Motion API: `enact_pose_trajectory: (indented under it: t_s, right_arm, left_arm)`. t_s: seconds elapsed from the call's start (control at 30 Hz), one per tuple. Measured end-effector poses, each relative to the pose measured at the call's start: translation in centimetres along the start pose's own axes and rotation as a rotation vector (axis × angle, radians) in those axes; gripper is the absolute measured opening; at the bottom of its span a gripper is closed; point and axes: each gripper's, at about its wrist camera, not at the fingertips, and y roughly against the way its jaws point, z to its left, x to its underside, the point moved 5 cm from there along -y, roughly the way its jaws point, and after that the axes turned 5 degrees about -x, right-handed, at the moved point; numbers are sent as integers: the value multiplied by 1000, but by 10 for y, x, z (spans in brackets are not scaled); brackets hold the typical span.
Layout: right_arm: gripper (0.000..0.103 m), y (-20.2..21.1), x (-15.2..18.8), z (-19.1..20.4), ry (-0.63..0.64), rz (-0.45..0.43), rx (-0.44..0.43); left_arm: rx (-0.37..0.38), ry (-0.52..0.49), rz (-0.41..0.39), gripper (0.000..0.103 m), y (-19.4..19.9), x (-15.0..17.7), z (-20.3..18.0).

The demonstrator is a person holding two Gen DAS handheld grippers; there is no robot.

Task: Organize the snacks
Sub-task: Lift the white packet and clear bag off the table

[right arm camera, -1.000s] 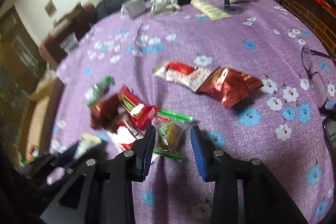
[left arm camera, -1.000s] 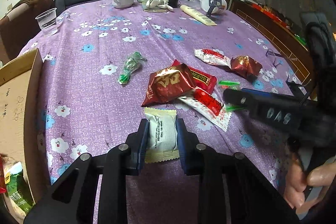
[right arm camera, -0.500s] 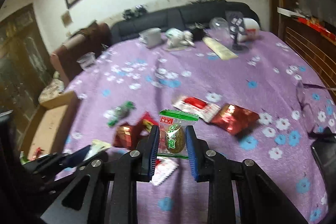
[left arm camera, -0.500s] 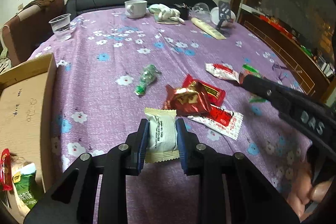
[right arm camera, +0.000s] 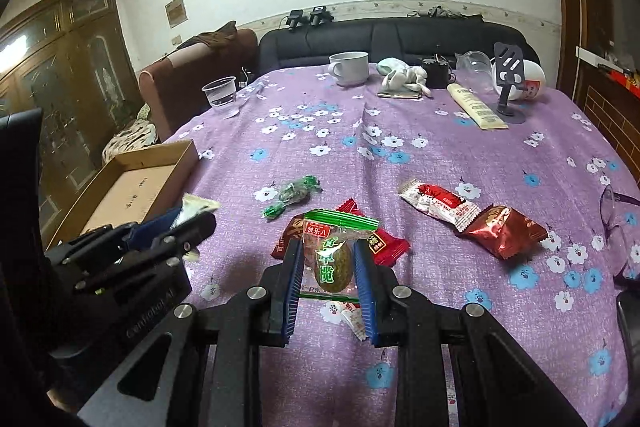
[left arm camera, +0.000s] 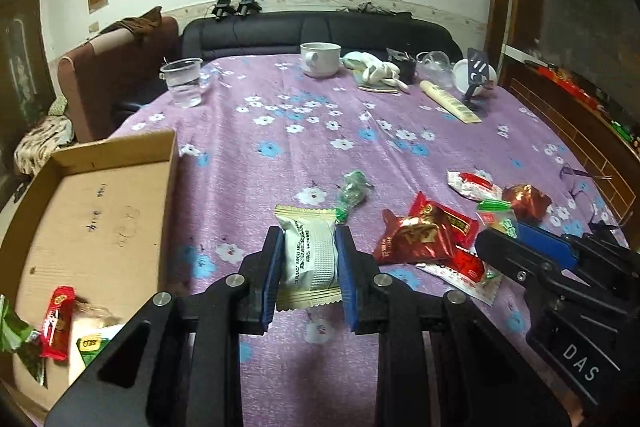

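Cardboard box [left arm camera: 96, 227] sat left of your left tool [left arm camera: 309, 259], clamped on the white packet [left arm camera: 310, 251]; your right tool [right arm camera: 329, 269] had just clamped the green olive packet [right arm camera: 332, 255] and lifted it, ready for boxing.

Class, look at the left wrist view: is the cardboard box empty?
No: the cardboard box holds several snack packets in its near corner.

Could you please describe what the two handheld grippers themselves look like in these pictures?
Both look alike. The left gripper is matt black plastic with angular, triangular cut-outs, round silver screw heads and two fingers faced with ribbed blue pads. The right gripper has the same black frame, silver screws and blue pads. White lettering, "DAS", shows on its side in the left view. No cables or sleeves are visible.
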Motion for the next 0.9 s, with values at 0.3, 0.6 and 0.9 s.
enact_pose_trajectory:
  t_s: [0.3,0.6,0.9]
  right_arm:
    - [26,3,-1,5,19,-20,-12]
    - [26,4,-2,4,9,-24,-10]
    - [26,3,-2,2,4,-26,-10]
  left_arm:
    - [-27,-27,-22,24,3,-1,-3]
    - [-51,-63,-56,24,11,0,-9]
    - [-56,-88,-73,24,13,0,-13]
